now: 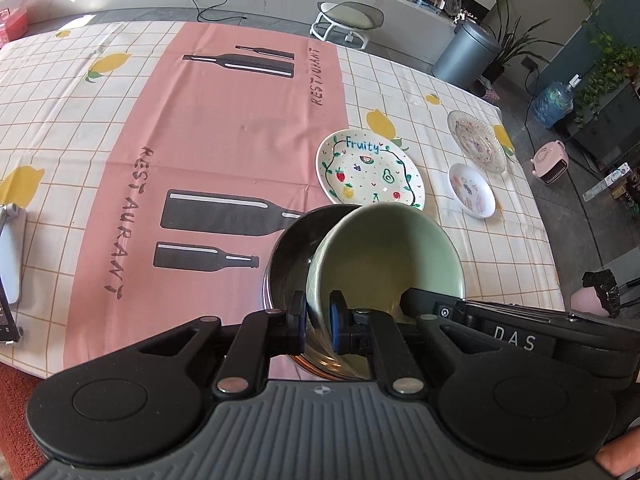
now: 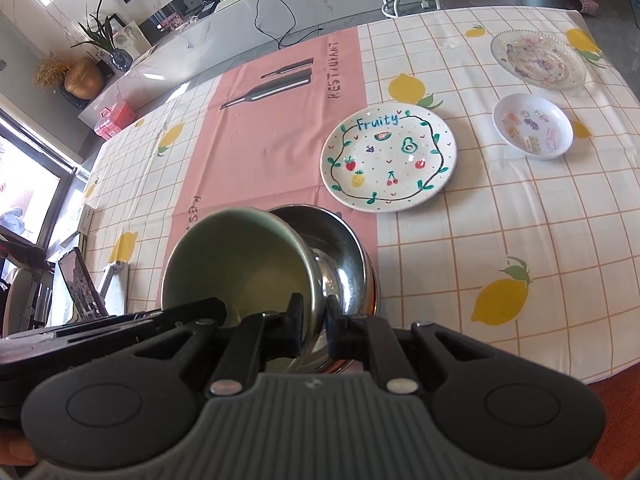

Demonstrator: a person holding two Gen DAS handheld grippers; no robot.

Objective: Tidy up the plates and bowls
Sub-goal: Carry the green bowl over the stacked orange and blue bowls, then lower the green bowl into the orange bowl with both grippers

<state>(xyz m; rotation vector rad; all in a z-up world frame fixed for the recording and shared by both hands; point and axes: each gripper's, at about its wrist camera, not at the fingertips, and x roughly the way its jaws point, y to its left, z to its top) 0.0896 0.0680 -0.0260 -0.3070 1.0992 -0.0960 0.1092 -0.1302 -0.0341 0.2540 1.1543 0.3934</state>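
Observation:
My left gripper point(image 1: 318, 322) is shut on the near rim of a pale green bowl point(image 1: 396, 248), which is tilted over a steel bowl point(image 1: 286, 252) on the table. My right gripper point(image 2: 314, 330) is shut on the same green bowl's rim point(image 2: 236, 256) from the other side, with the steel bowl point(image 2: 344, 256) just behind it. A white "Fruity" plate point(image 1: 370, 170) point(image 2: 390, 158), a small white dish point(image 1: 472, 190) point(image 2: 532, 126) and a clear glass plate point(image 1: 476, 140) point(image 2: 538, 58) lie further out.
The table has a lemon-check cloth with a pink runner point(image 1: 224, 140). A phone on a stand point(image 2: 82, 286) sits at the left edge. A stool point(image 1: 346, 20) and a grey bin point(image 1: 466, 54) stand beyond the table.

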